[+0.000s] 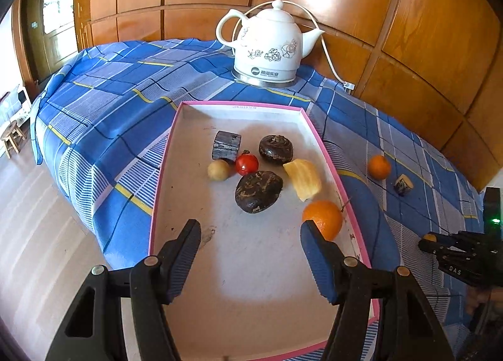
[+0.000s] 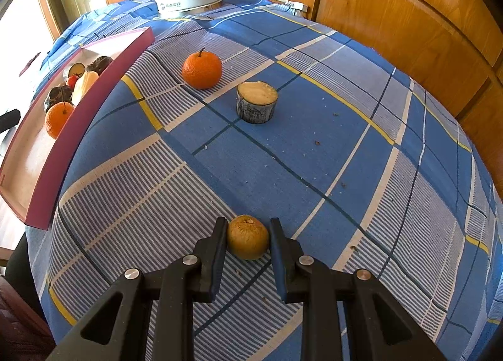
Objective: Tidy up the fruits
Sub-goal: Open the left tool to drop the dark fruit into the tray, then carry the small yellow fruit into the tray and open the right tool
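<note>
On the blue checked cloth of the table (image 2: 283, 156), close under my right tool (image 2: 248, 237), sits a small round yellow-brown fruit (image 2: 247, 237); the two black fingers are closed onto its sides, so I hold it pinched where it rests, ready, I judge, to be carried over to the tray. My left tool (image 1: 250, 235) hangs with its jaws apart and nothing between them over the near, bare end of the shallow white tray with the pink rim (image 1: 251, 282), which I take to be the collecting place. Gathered in the tray's far half are a large orange (image 1: 323, 219) against the right rim, a pale yellow wedge (image 1: 303, 178), two dark wrinkled lumps (image 1: 258, 191), a small red tomato-like fruit (image 1: 246, 163), a small tan ball (image 1: 218, 169) and a grey cut cylinder (image 1: 226, 144). Left out on the cloth are a stemmed orange mandarin (image 2: 202, 70) and, just beside it, a short cut stub with a pale top (image 2: 257, 103), so the sorting looks partly done. A white flowered electric kettle (image 1: 270, 43) stands behind the tray, clear of the work
</note>
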Action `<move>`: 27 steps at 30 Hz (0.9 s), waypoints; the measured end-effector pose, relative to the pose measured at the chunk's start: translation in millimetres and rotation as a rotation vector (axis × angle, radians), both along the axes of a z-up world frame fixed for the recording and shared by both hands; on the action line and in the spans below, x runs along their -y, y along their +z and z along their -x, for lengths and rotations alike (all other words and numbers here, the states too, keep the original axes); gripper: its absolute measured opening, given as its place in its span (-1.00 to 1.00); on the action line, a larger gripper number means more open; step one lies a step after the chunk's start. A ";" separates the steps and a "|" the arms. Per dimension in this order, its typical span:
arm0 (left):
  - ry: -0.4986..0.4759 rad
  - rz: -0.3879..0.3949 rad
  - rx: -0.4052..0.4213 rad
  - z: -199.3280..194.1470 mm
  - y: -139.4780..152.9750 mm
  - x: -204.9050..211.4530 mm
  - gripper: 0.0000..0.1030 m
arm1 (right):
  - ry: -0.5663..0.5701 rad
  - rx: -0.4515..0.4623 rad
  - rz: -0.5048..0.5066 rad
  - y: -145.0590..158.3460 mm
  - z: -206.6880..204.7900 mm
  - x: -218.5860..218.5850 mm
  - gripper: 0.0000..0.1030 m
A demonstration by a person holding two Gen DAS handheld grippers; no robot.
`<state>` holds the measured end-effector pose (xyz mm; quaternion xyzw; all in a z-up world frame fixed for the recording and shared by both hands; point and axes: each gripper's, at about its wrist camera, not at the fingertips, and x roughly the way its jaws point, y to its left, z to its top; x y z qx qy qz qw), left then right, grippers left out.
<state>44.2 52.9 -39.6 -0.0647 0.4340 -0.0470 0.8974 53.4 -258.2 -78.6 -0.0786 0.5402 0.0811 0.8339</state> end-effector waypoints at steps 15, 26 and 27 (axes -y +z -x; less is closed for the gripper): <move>0.009 0.029 0.009 6.3 0.3 -9.0 0.29 | -0.039 0.007 0.062 2.2 1.3 -8.5 -0.50; 0.030 0.029 0.011 7.2 -1.4 -16.9 0.29 | 0.048 0.079 -0.038 41.3 10.5 -42.8 -0.50; 0.031 0.030 0.011 7.0 -1.6 -17.0 0.29 | 0.068 0.089 -0.050 45.9 11.6 -49.7 -0.50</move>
